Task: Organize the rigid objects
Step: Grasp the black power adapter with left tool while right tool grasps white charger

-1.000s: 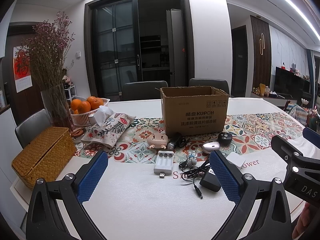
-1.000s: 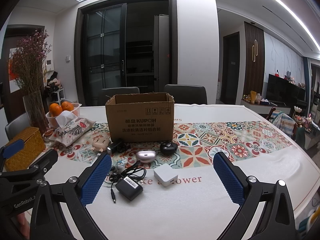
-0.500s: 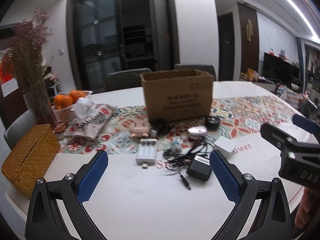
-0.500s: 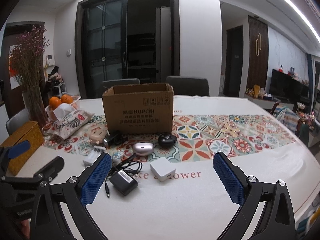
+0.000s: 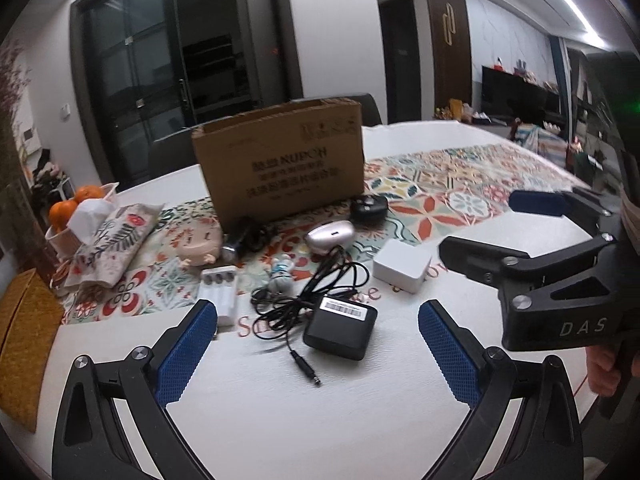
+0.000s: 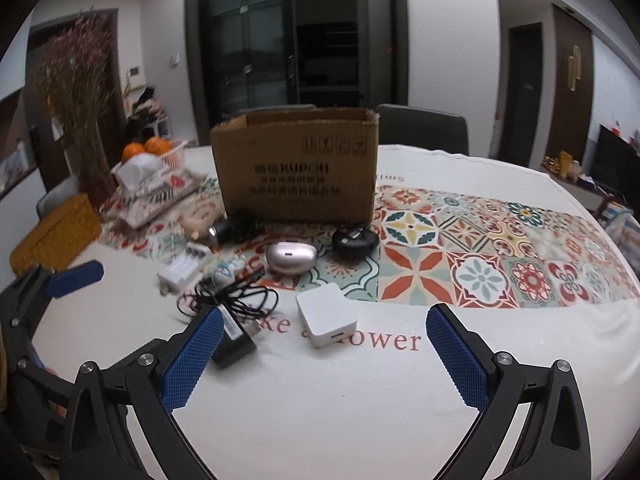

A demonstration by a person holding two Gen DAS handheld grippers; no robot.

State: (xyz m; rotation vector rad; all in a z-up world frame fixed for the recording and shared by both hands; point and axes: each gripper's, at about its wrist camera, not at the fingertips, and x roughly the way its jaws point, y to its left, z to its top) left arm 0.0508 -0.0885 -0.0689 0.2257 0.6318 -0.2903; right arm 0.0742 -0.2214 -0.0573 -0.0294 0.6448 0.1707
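Note:
An open cardboard box stands on the patterned runner. In front of it lie a black power adapter with a tangled cable, a white cube charger, a white battery charger, a silver-pink oval case, a black round device, a beige figurine and a small white-blue toy. My left gripper is open, low over the adapter. My right gripper is open, just before the white cube.
A floral tissue pouch, a basket of oranges and a wicker box sit at the left. A vase of dried flowers stands far left. Chairs stand behind the table. The right gripper's body shows at the right of the left wrist view.
Both grippers have moved forward and lower toward the cluster of small objects. The left one has swung right so the adapter lies between its fingers. Both stay open.

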